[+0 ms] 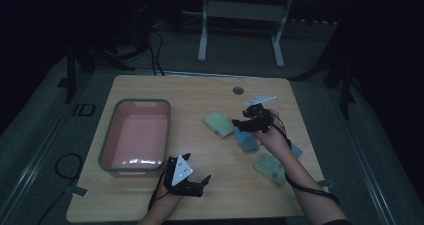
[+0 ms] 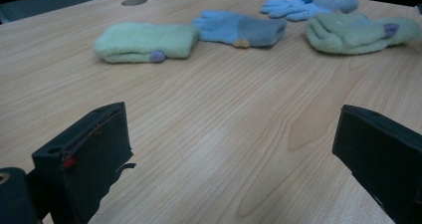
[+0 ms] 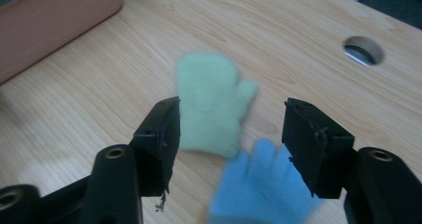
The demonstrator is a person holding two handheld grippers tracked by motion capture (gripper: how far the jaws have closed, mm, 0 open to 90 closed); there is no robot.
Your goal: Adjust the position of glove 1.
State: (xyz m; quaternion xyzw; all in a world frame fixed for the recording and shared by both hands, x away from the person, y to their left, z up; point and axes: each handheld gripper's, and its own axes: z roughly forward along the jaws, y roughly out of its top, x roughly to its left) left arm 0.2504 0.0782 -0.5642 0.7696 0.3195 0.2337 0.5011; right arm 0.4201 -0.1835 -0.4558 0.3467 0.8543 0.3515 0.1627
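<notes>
Table (image 1: 150, 87): light wood grain, pale tan. Bin (image 1: 111, 130), left of centre in high view: salmon-pink inside, grey rim. Mitten (image 3: 211, 104) mid-frame in right gripper view: pale mint green, fuzzy. Glove (image 3: 263, 189) bottom centre there: bright sky blue. Left gripper view, top: another green mitten (image 2: 348, 32) with small purple dot, blue glove (image 2: 239, 29) with grey cuff. Gripper jaws black, red wire speck on left one.

Each black two-jaw tool (image 1: 192, 182) carries a grey three-cornered plate and trails a black cable.
</notes>
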